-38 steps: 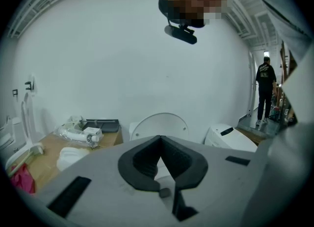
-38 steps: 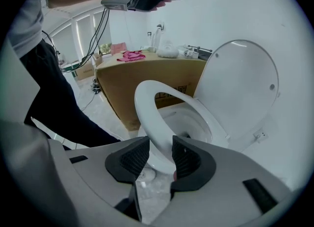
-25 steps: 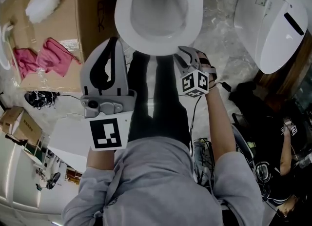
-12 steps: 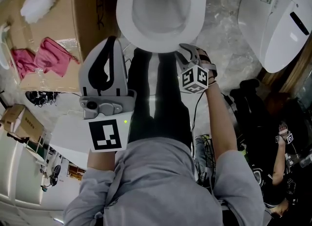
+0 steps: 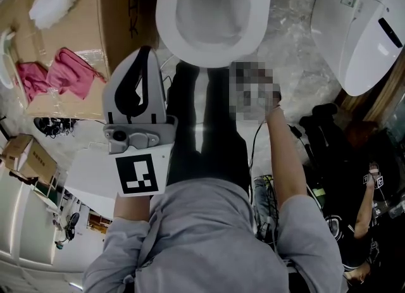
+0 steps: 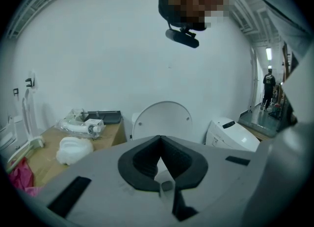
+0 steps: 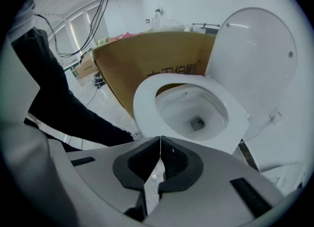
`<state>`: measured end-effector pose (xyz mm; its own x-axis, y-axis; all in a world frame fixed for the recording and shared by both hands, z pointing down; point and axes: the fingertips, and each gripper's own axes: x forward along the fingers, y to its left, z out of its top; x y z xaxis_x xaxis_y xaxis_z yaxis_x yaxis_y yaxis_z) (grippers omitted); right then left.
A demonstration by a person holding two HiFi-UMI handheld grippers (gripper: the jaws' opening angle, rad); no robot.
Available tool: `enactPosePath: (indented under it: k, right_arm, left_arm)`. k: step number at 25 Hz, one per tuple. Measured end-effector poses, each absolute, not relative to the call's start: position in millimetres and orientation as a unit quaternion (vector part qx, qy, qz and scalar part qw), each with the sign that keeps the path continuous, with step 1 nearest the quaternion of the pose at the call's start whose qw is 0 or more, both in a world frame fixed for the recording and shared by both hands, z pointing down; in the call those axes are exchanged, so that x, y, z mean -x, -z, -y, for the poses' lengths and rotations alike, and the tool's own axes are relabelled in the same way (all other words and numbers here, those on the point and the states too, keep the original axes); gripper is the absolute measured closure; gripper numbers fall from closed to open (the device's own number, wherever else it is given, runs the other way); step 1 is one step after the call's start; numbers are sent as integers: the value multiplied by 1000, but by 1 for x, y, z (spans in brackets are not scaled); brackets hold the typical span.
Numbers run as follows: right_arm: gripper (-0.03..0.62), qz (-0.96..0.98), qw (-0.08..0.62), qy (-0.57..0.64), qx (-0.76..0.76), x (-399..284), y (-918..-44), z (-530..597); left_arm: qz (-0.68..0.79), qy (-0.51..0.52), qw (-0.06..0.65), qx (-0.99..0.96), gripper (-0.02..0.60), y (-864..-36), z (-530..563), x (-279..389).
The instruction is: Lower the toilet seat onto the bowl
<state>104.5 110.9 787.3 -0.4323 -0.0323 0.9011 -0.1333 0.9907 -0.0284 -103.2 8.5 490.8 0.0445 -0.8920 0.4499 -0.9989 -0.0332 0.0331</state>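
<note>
Since a second ago the right tool (image 7: pixel 160 138) has just been closing its jaws, which now meet tip to tip with nothing between them; the left tool (image 5: pixel 149 51) has kept its place.

Centre: the toilet (image 5: pixel 209 7), a white bowl on the veined floor (image 5: pixel 285 38), stands directly ahead of the person's legs. The toilet seat (image 7: pixel 147 98) already lies flat on the bowl's rim, and the lid (image 7: pixel 255 54) stands upright behind it.

Right: a second toilet (image 5: pixel 361 26), apart from the first.

Left: a cardboard box (image 5: pixel 114 13) just beside the bowl, carrying a pink cloth (image 5: pixel 63 73) and a white fluffy bundle (image 5: pixel 56 0).

Right tool: clenched and empty, just in front of the seat's near edge; whether it touches cannot be told.

Left tool: likewise clenched and empty, held to the left of the bowl's near edge.
</note>
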Motion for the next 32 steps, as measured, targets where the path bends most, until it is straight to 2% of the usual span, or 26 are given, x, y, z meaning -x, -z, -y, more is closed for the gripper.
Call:
enactPosePath:
  k: [10, 32]
  right_arm:
    - [594, 859, 500, -55, -95, -88, -746, -92]
    - [594, 897, 363, -2, -252, -56, -550, 4]
  left_arm:
    - [675, -138, 154, -709, 583, -461, 0, 101]
    - [674, -108, 94, -724, 583, -363, 22, 101]
